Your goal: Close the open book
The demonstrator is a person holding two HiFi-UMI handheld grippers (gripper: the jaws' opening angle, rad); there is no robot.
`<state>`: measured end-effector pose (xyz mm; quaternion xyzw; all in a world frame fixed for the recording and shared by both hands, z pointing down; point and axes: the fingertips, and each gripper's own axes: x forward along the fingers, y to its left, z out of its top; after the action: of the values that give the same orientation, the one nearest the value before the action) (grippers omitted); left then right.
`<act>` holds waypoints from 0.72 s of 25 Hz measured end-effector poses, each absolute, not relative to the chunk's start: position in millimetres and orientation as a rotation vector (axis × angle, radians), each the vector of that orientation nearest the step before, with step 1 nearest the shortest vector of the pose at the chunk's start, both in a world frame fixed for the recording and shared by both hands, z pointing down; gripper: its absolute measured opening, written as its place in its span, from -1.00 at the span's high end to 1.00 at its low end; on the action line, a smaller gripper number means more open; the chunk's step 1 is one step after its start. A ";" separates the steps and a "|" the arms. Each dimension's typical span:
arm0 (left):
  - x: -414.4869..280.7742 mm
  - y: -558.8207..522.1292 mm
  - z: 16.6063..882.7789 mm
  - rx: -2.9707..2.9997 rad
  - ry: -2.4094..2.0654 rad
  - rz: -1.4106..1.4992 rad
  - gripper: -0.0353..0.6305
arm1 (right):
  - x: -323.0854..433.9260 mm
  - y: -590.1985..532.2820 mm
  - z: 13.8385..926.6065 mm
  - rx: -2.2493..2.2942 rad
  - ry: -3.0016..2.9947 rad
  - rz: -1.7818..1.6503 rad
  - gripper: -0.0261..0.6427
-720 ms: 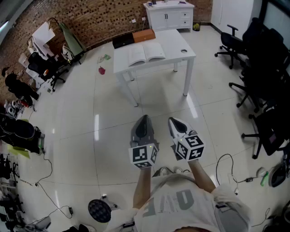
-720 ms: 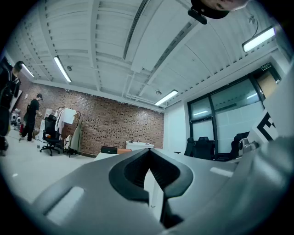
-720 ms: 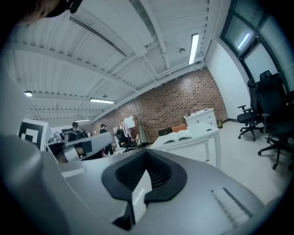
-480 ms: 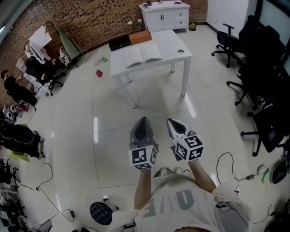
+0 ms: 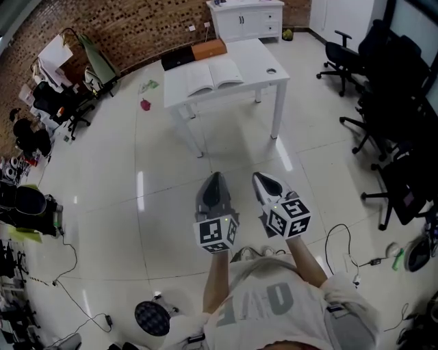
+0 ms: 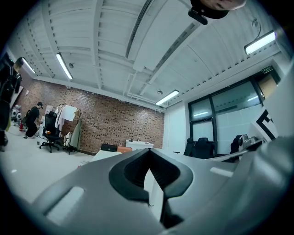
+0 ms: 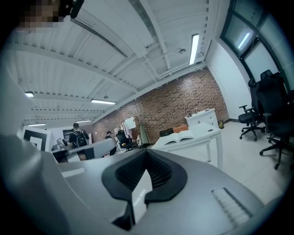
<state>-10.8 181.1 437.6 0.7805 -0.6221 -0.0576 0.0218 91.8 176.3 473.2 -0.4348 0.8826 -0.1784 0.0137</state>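
The open book (image 5: 212, 75) lies flat on a white table (image 5: 256, 58) far ahead of me in the head view. In the right gripper view the book (image 7: 181, 136) shows small on that table (image 7: 204, 134), past the jaws. My left gripper (image 5: 214, 179) and right gripper (image 5: 262, 179) hang side by side over the white floor, well short of the table. Both are shut with nothing between their jaws. In each gripper view, the left gripper (image 6: 149, 151) and the right gripper (image 7: 146, 153) show closed tips and dark ribbed pads behind them.
A black box (image 5: 176, 60) and an orange box (image 5: 209, 49) sit at the table's far edge. Behind stands a white cabinet (image 5: 246, 17). Black office chairs (image 5: 390, 137) line the right side, and chairs and clutter (image 5: 58, 102) the left. Cables (image 5: 342, 246) lie on the floor.
In the head view the table and book have slid slightly up and to the left. The two grippers keep their places side by side, still shut.
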 end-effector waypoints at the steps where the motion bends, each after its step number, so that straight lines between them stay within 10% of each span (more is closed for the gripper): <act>1: -12.3 181.2 438.6 2.416 -1.927 -0.180 0.84 | 90.2 176.4 473.7 -1.352 2.752 -0.555 0.91; 18: -95.2 145.5 450.0 2.349 -1.984 -0.226 0.84 | 38.8 137.9 487.1 -1.257 2.651 -0.716 0.75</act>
<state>-95.2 145.5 450.0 0.7616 -0.6432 -0.0733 0.0292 38.8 137.9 487.1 -0.4154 0.8762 -0.2366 0.0606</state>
